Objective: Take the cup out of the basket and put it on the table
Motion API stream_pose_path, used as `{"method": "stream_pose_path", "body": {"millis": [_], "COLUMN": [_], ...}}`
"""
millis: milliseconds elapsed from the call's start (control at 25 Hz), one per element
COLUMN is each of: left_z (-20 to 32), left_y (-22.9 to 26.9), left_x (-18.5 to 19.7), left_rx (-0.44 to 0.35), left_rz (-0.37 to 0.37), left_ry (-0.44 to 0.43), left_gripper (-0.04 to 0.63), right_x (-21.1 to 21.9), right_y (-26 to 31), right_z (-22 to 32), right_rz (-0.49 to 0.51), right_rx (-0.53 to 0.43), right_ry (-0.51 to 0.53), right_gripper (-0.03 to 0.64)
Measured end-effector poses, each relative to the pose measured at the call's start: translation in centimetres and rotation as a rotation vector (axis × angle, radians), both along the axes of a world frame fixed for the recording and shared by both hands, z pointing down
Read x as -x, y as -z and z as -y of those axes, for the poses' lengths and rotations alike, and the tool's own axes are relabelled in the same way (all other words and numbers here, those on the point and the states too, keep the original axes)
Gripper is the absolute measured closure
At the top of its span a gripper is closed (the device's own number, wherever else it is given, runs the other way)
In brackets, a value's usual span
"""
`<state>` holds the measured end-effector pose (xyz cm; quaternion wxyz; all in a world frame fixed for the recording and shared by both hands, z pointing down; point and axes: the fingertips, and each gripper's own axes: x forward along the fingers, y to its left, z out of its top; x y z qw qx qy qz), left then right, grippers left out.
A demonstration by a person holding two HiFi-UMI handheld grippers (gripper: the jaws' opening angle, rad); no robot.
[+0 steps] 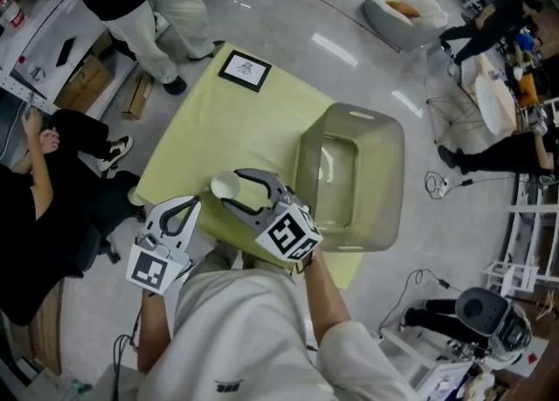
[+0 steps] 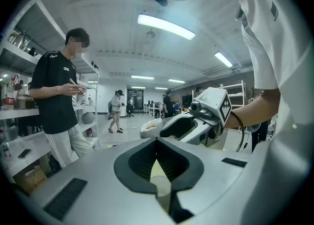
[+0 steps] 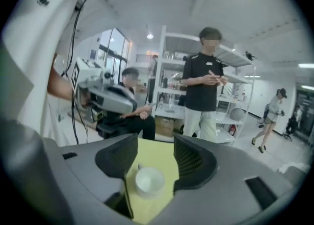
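A small white cup (image 1: 224, 185) stands upright on the yellow table (image 1: 227, 120), near its front left corner. My right gripper (image 1: 232, 188) is open around it, one finger on each side, with gaps between pads and cup. In the right gripper view the cup (image 3: 149, 180) sits low between the jaws of that gripper (image 3: 154, 158), yellow table showing on both sides. The translucent grey basket (image 1: 384, 141) stands to the right, with nothing visible inside. My left gripper (image 1: 186, 204) is shut and empty, off the table's front left edge. In its own view, my left gripper (image 2: 159, 170) shows only a narrow slit.
A black-and-white marker card (image 1: 244, 70) lies at the table's far edge. One person (image 1: 148, 6) stands beyond the far left corner, and another (image 1: 44, 181) sits to the left. Cardboard boxes (image 1: 83, 85) lie on the floor near them.
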<state>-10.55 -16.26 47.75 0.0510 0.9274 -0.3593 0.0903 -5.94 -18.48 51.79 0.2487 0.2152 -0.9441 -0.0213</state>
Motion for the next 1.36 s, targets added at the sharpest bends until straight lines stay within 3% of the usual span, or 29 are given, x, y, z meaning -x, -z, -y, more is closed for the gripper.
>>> {"method": "stream_pose_path", "body": {"millis": [160, 280, 360, 480, 640, 1360], "left_z": [-0.2, -0.4, -0.4, -0.5, -0.4, -0.7], "left_y": [1.7, 2.4, 2.7, 3.1, 3.4, 2.8], "left_x": [0.0, -0.1, -0.3, -0.3, -0.3, -0.6], "left_rx": [-0.012, -0.027, -0.030, -0.036, -0.053, -0.052], "left_rz": [-0.060, -0.099, -0.125, -0.161, -0.155, -0.180], "left_ry": [-0.021, -0.050, -0.066, -0.089, -0.108, -0.110], "left_gripper": [0.594, 0.594, 0.594, 0.594, 0.594, 0.594], "right_x": [-1.1, -1.9, -2.7, -3.6, -3.6, -2.1], "right_y": [4.5, 7.2, 8.0, 7.9, 7.8, 7.9], "right_z": [-1.5, -2.0, -2.2, -2.2, -2.2, -2.6], "right_rz": [0.226, 0.486, 0.585, 0.609, 0.606, 0.592], "right_rx": [-0.041, -0.028, -0.003, -0.009, -0.021, -0.051], "right_ry": [-0.055, -0.134, -0.190, -0.241, -0.258, -0.256], "right_gripper": [0.544, 0.606, 0.609, 0.609, 0.609, 0.609]}}
